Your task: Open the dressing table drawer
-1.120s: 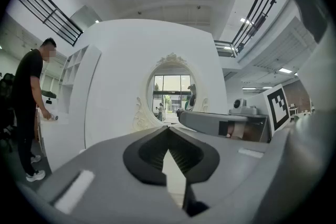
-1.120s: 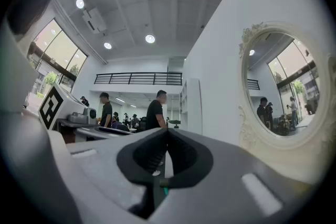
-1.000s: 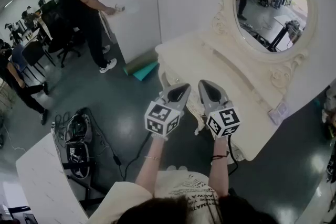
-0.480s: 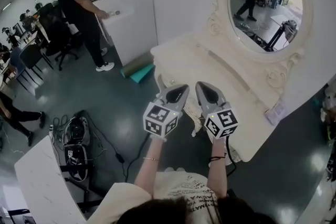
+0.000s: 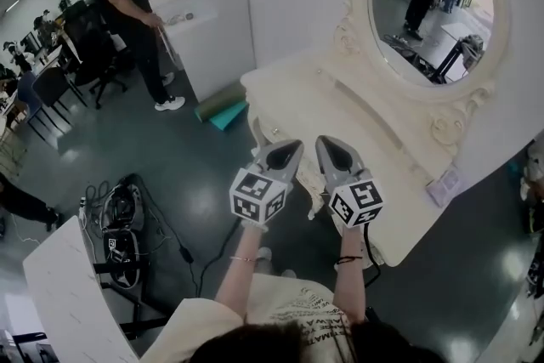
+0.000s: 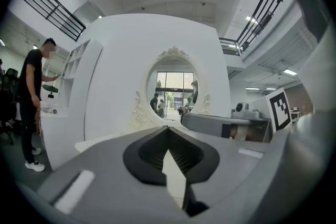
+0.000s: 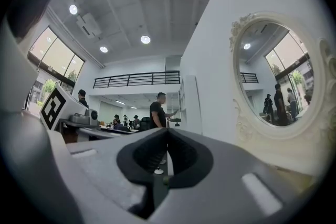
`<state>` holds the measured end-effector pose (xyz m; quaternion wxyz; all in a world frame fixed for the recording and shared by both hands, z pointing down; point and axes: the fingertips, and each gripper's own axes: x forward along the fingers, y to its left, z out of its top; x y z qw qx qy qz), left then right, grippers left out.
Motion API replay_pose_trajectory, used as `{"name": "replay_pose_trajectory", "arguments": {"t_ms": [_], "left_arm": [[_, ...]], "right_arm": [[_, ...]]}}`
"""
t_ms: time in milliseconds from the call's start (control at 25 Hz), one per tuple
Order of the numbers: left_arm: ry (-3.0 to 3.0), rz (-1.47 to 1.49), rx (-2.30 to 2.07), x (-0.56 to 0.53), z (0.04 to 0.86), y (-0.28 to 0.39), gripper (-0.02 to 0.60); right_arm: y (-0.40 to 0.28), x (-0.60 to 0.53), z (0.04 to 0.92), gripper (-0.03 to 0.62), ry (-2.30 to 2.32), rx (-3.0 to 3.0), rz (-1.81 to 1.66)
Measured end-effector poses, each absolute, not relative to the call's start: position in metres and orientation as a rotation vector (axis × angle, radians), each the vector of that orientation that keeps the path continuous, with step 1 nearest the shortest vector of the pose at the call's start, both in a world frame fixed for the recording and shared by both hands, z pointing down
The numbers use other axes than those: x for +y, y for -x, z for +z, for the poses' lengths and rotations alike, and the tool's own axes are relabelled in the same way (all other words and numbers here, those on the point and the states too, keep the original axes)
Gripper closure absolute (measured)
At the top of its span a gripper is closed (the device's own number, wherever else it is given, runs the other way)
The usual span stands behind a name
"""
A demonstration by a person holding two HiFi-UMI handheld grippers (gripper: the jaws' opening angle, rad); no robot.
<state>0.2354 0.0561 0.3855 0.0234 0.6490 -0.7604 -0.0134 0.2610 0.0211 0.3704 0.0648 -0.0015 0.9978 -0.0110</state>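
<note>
Steep downward look over two bare forearms holding out a grey handheld left gripper and a matching grey right gripper side by side, each with a black-and-white marker cube at its rear. Both pointed at the front edge of a cream-white carved dressing table, tips near that edge; contact impossible to judge. Left gripper with tongs pressed together at the tips, pinching nothing. Right gripper likewise pressed together and empty. Drawer in the table's front below the top, largely hidden behind the grippers, so open or closed not to be told. Above the tabletop, an oval mirror in an ornate cream frame against a white wall. Far off to the left, a person in black clothes standing at a white shelf unit. Teal rolled mat lying on the dark grey floor beside the table's left end.
</note>
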Motion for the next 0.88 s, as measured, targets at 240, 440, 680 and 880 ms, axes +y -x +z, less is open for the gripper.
{"name": "replay_pose_trajectory", "arguments": {"t_ms": [240,440,680,880], "left_arm": [[-1.993,-0.073,-2.331,0.043,0.393,-0.220,0.581],[-2.017,-0.084,-2.307,0.032,0.400,-0.195,0.581],[-2.041,-0.093,-2.258,0.014,0.406,-0.151,0.581],[-2.074,-0.085,-2.210,0.004,0.410,-0.116,0.581]], "right_arm": [[-0.246,0.004,0.379,0.591,0.024,3.033,-0.063],[-0.221,-0.008,0.388,0.591,0.063,3.037,-0.068],[-0.178,-0.023,0.393,0.591,0.115,3.056,-0.068],[-0.146,-0.034,0.400,0.591,0.172,3.055,-0.120]]}}
